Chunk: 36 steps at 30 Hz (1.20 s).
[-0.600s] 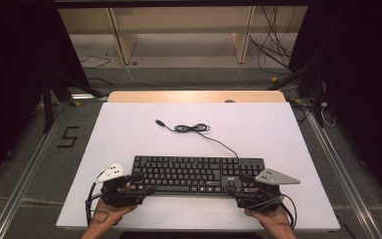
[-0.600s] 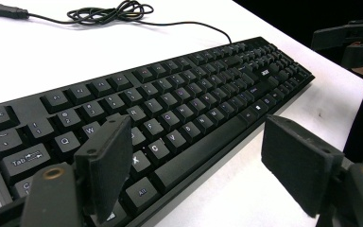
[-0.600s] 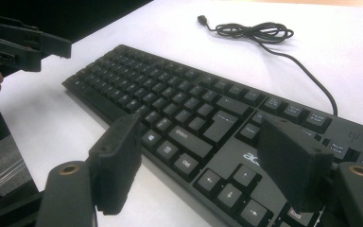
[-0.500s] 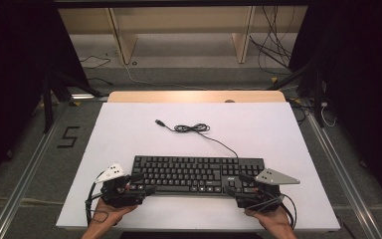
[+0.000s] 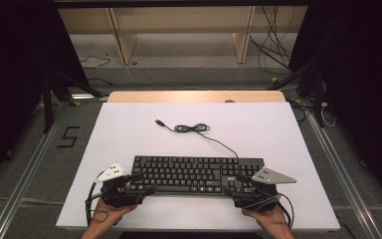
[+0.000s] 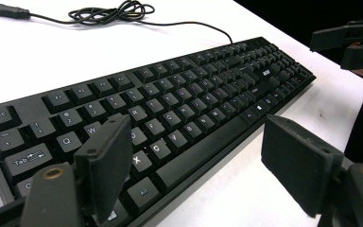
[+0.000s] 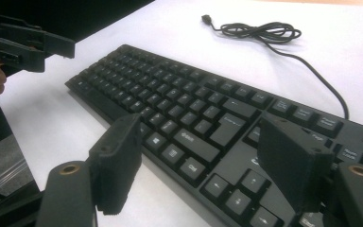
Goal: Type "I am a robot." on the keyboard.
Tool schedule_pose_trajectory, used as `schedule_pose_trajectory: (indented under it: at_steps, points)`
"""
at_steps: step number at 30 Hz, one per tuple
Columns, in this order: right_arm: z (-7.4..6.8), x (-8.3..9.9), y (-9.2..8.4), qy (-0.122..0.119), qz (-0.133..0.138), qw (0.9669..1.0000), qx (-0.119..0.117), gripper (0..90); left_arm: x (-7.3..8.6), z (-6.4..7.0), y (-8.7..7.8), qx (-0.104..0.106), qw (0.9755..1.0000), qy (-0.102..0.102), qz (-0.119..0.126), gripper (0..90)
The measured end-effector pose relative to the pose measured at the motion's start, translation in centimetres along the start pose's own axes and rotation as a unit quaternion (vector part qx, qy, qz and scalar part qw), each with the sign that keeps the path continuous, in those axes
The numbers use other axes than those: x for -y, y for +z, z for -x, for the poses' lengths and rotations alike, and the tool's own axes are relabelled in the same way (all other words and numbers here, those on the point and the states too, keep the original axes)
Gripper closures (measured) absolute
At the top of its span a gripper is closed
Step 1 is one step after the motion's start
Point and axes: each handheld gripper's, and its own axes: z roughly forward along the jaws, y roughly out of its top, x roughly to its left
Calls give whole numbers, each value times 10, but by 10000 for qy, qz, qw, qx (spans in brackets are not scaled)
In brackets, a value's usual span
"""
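A black keyboard (image 5: 194, 174) lies along the front of the white table (image 5: 129, 129). Its thin cable (image 5: 191, 128) is coiled behind it and ends in a loose USB plug (image 5: 160, 122). My left gripper (image 5: 142, 183) is at the keyboard's front left corner, open. In the left gripper view, one pad (image 6: 106, 156) hangs over the keys (image 6: 184, 104) and the other pad (image 6: 295, 163) over bare table. My right gripper (image 5: 235, 185) is at the front right corner, also open. In the right gripper view it (image 7: 201, 142) straddles the keyboard's (image 7: 194, 109) front edge.
A wooden strip (image 5: 194, 96) runs along the table's far edge, with shelving and floor cables beyond it. A "5" mark (image 5: 68, 136) is on the floor at the left. The person's hands come in at the table's front edge (image 5: 194, 230).
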Motion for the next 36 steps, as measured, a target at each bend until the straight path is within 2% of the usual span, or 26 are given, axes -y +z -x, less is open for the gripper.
schedule_pose_trajectory:
  at_steps: [23,36]
  points:
    - [-6,-15,22,126,-13,9998,-154,339,0,-3,-1,-78,10000,-56,5,252]
    - [-12,-26,44,78,-80,9996,-248,355,0,-5,-2,-129,9999,-87,17,252]
